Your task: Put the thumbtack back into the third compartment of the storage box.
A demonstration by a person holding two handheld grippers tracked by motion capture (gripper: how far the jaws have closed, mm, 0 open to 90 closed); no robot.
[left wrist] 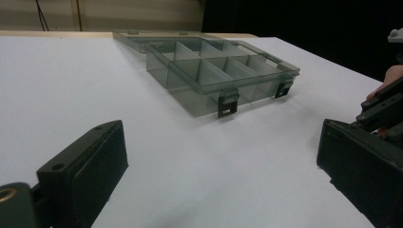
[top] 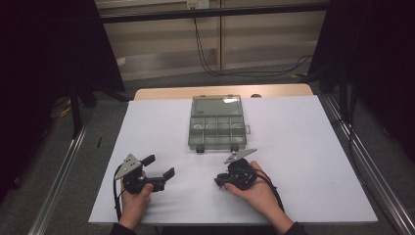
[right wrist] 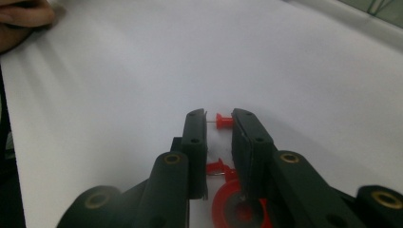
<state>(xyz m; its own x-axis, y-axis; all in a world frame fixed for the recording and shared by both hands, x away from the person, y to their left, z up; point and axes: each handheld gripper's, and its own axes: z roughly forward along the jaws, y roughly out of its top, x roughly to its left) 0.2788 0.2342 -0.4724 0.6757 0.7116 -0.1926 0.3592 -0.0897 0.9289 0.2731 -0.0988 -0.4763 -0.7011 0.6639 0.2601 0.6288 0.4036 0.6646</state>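
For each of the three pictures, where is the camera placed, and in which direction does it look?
High view: above the person's side, looking forward and down at the table, compartment box, both hands, left gripper, right gripper.
Left gripper view: on that gripper, looking between its wide-apart jaws toward the box.
Right gripper view: looking along nearly closed jaws at a red pushpin.
Shared: the box, in the high and left gripper views.

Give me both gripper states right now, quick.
Left gripper: open, jaws wide apart, holding nothing.
Right gripper: nearly closed around a small red plastic pushpin; a firm grip cannot be told.
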